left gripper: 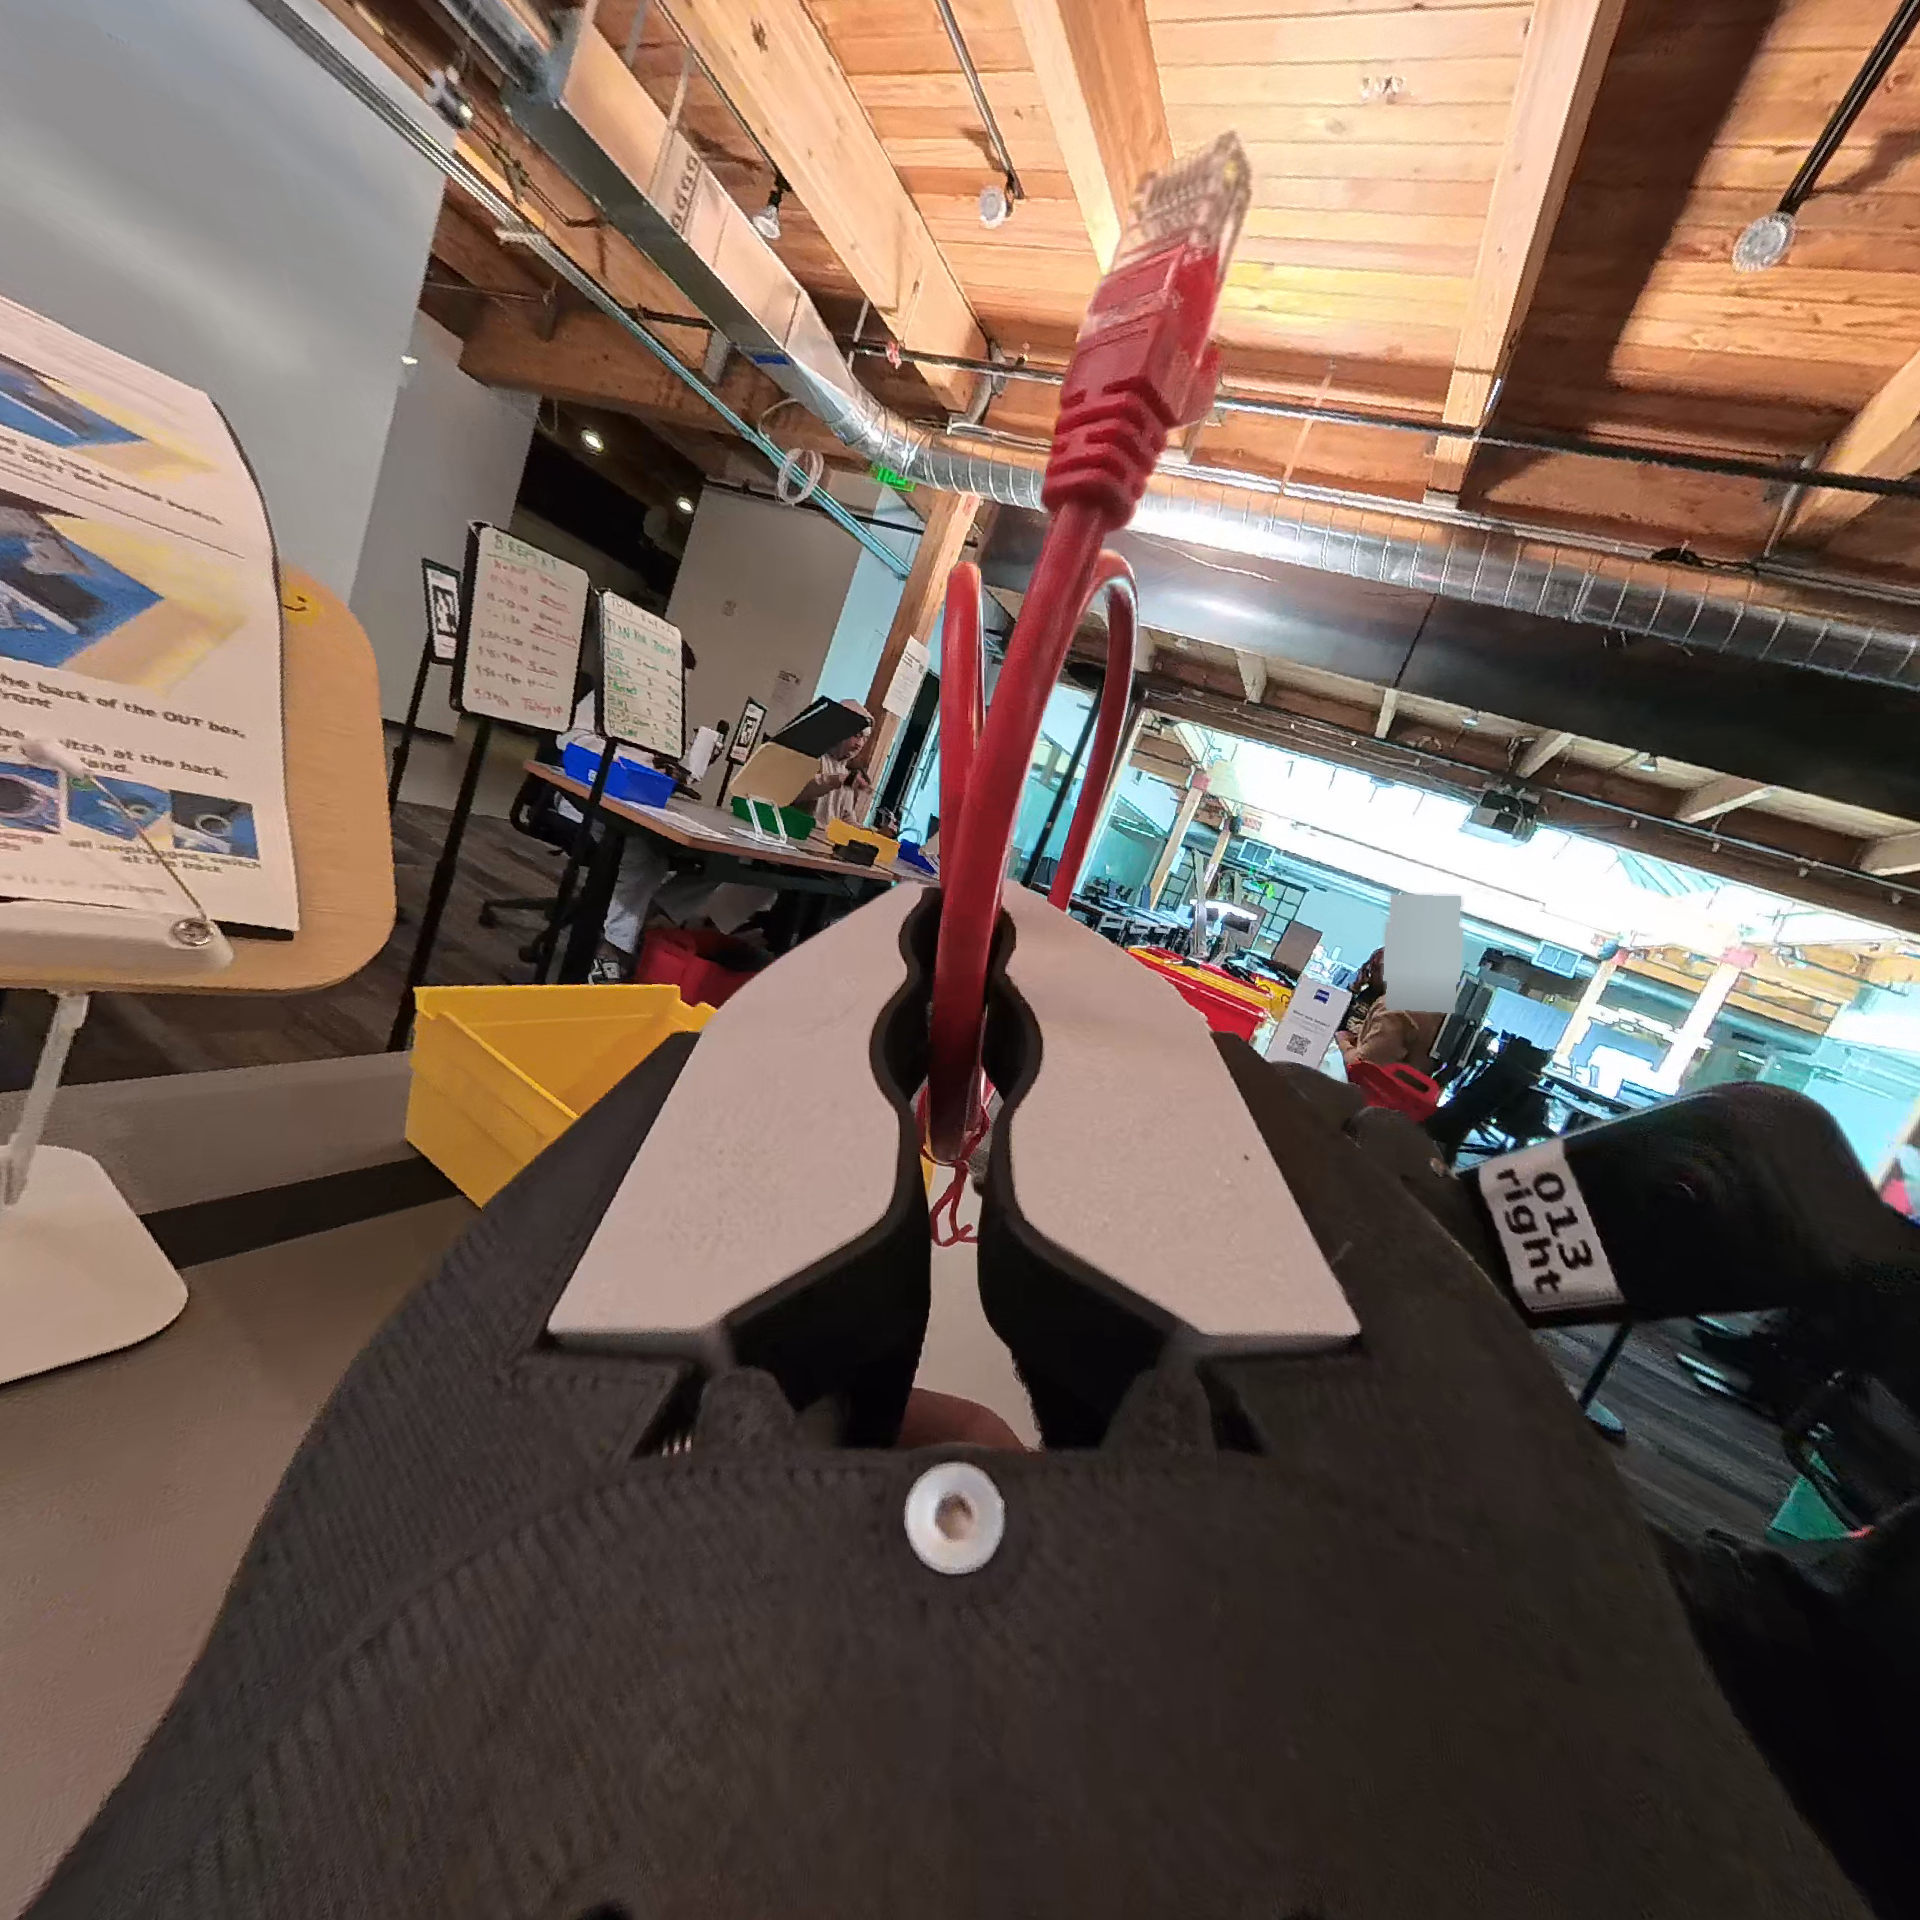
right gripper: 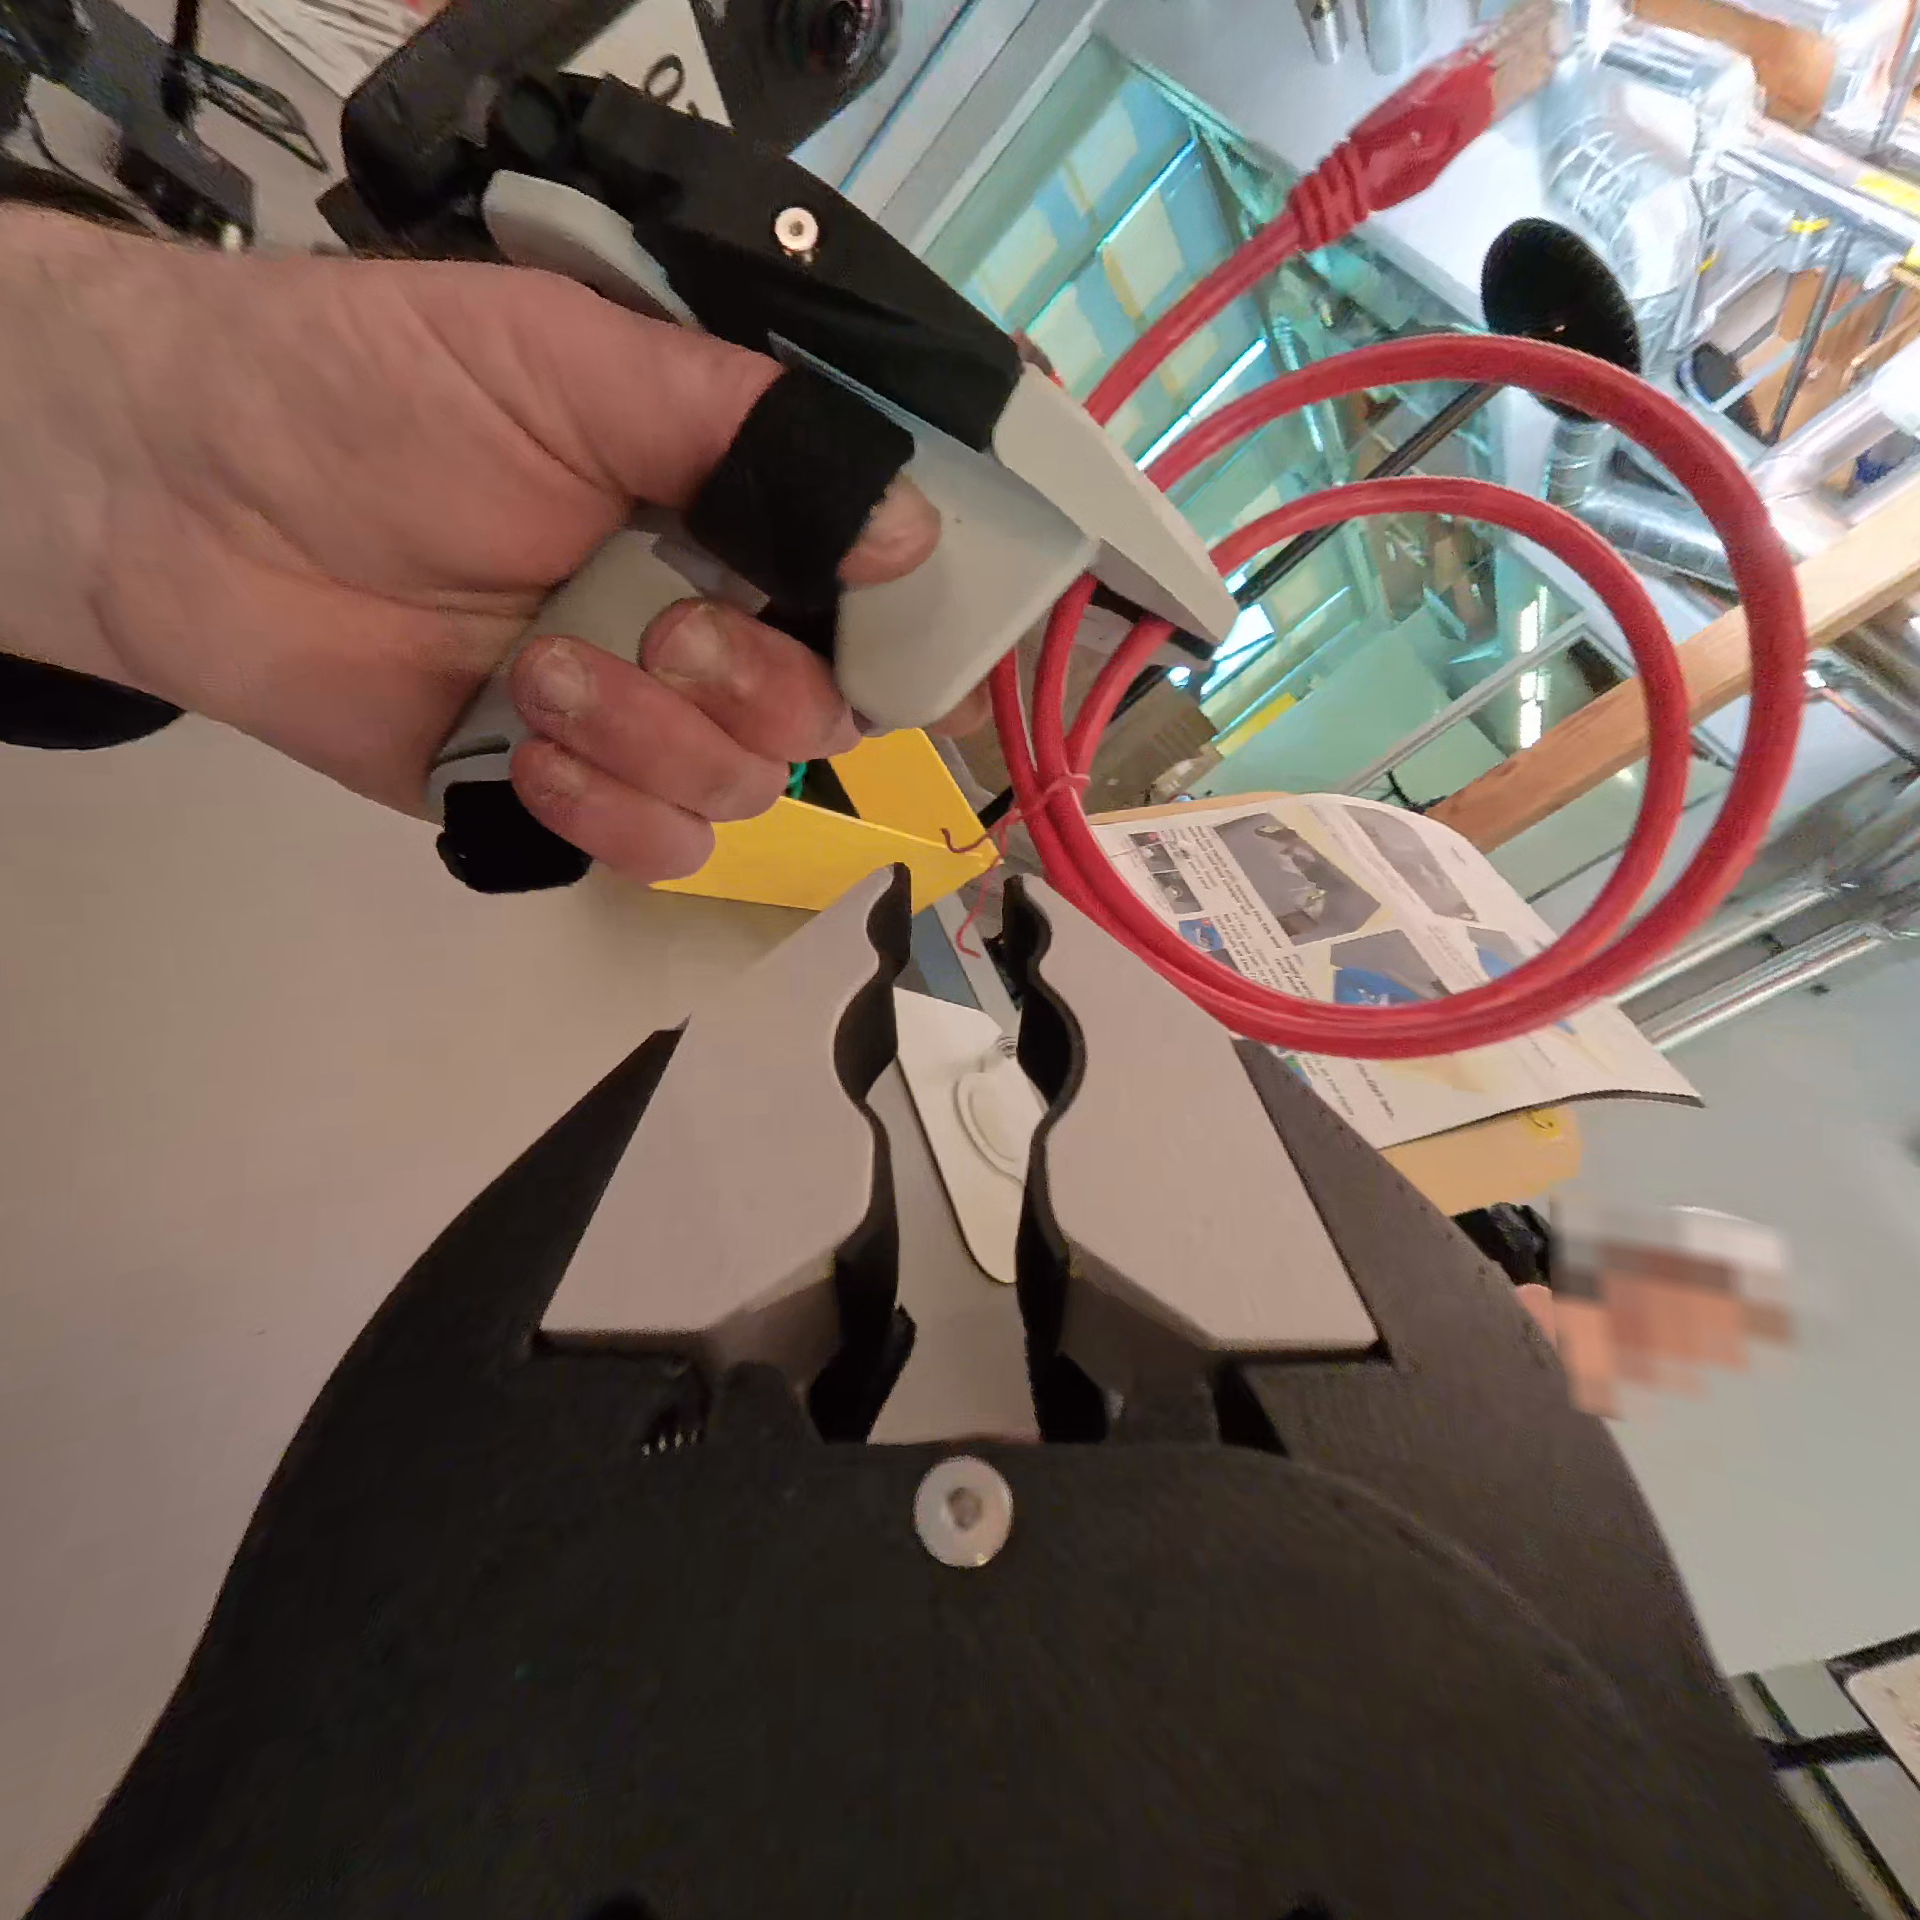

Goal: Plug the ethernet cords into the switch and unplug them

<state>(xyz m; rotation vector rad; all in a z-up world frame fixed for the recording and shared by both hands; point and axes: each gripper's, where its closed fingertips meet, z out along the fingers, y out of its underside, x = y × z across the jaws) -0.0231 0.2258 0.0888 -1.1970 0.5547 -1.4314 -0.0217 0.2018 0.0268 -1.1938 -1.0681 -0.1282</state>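
Left gripper (left gripper: pixel 954 935) pinches coiled red ethernet cord (left gripper: pixel 997 748), plug (left gripper: pixel 1143 353) raised for aligning; right gripper (right gripper: pixel 956 914), just beside coil, slightly spread, empty.

The coiled ethernet cord (left gripper: pixel 971 831) is clamped between the fingers of the left gripper (left gripper: pixel 958 935) and is held above the table (left gripper: pixel 125 1558). The cord's plug (left gripper: pixel 1153 343) is raised above the coil and points toward the ceiling. In the right wrist view, the coil (right gripper: pixel 1704 748) hangs to the right of the left gripper (right gripper: pixel 1164 613), which is gripped by a hand (right gripper: pixel 312 499). The right gripper (right gripper: pixel 956 904) is positioned below the coil's tied section, apart from it, with a gap between its fingers. An instruction sheet (left gripper: pixel 125 644) on a stand (left gripper: pixel 62 1247) is located at the table's left side. A bin (left gripper: pixel 520 1070) is placed behind the table's far edge.
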